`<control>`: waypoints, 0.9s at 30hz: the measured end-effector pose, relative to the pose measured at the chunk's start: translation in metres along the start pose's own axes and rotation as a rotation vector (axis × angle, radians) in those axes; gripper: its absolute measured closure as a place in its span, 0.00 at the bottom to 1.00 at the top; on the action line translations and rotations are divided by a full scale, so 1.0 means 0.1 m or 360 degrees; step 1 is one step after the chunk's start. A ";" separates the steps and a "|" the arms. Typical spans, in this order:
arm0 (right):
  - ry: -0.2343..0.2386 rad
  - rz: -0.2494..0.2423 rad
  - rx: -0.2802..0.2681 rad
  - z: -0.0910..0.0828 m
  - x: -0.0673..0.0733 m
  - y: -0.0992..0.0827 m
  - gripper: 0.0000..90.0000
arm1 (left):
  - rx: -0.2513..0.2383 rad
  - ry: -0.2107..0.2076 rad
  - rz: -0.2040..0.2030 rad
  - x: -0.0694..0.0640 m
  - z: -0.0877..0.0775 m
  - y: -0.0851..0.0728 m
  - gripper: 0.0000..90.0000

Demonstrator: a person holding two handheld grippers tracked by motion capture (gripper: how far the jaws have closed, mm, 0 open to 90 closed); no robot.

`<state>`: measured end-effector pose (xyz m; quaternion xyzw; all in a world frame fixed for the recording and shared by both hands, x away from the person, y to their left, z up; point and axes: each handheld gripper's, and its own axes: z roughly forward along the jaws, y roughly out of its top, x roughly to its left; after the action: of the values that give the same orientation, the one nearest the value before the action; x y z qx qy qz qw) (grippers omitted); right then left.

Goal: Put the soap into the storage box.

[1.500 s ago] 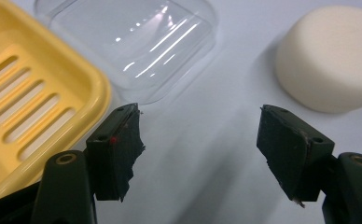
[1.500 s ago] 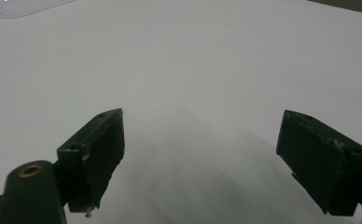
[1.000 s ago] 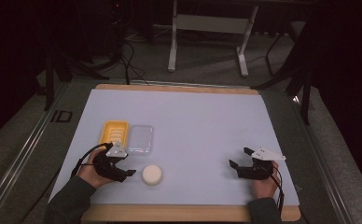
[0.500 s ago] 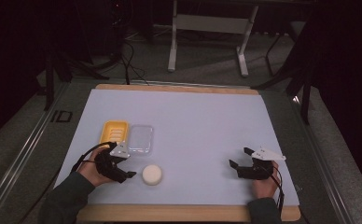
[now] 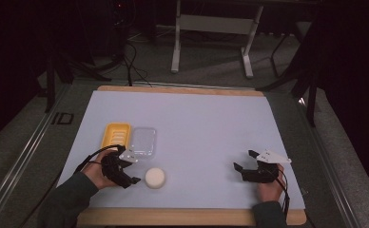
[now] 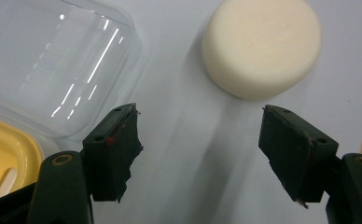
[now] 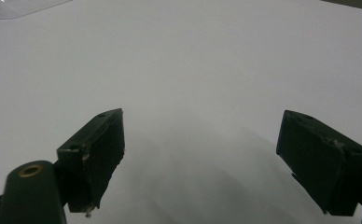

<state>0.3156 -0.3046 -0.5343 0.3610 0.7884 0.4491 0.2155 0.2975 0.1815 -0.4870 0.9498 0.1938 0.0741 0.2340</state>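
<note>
A: What's on the left?
B: A yellow soap dish [image 5: 115,135], a clear lid [image 5: 143,141] beside it, then the left gripper [image 5: 129,167], jaws wide and empty, just beside a round white soap bar [image 5: 155,177].
A: And right?
B: The right gripper [image 5: 244,161] rests on the white table [image 5: 197,123], jaws wide, gripping nothing.

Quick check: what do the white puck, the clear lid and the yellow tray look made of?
White puck: matte, finely textured, likely foam or soap. Clear lid: glossy transparent plastic, with streaky glare. Yellow tray: smooth opaque plastic, apparently moulded with slots.
</note>
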 end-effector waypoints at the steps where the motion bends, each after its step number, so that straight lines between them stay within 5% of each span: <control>1: 0.0000 0.0000 0.0000 0.00 0.00 0.00 0.17 | 0.0010 -0.0002 0.0003 0.00 0.00 0.01 0.32; 15: 0.0000 -0.0008 -0.0001 0.00 0.00 0.00 0.17 | 0.0154 -0.0037 0.0120 -0.04 0.07 0.15 0.30; 27: -0.0001 -0.0011 0.0001 0.00 0.01 0.00 0.17 | 0.0206 -0.0065 0.0150 -0.07 0.10 0.23 0.25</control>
<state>0.3152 -0.3039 -0.5343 0.3585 0.7896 0.4480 0.2173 0.3012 0.1557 -0.4851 0.9724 0.1484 0.0531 0.1722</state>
